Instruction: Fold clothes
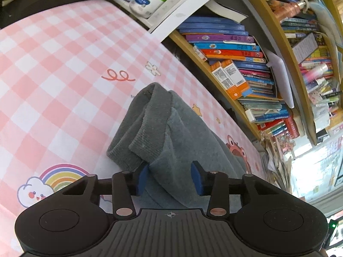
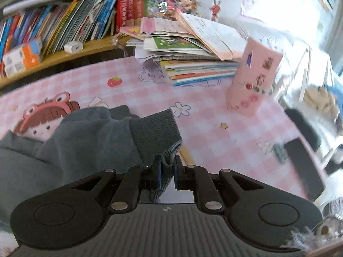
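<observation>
Grey knit garment [image 1: 175,132], ribbed at cuffs and hem, lies bunched on the pink-and-white checked tablecloth [image 1: 53,68].

Left gripper [image 1: 170,177]: blue pads spread wide, a fold of the garment between them, neither pad visibly pressing it. Two ribbed cuffs [image 1: 137,132] lie side by side just ahead and to the left.

Right gripper [image 2: 167,171]: pads drawn close together, pinching a ribbed cuff edge [image 2: 158,135]; a strip of the knit hangs down between the fingers.

Tablecloth prints: rainbow with cloud [image 1: 49,182], strawberry [image 2: 114,81], cartoon girl in a frog hat [image 2: 45,115], partly covered by the garment.

Pink cylindrical holder [image 2: 254,77] with stickers, upright, well beyond the right gripper. Stack of workbooks and papers [image 2: 186,49] just left of it, at the table's far edge.

Wooden bookshelves [image 1: 231,98] behind the table, packed with books; white charger block [image 2: 73,47] on a shelf ledge. White tub with green lid [image 1: 148,0] at the far end.
</observation>
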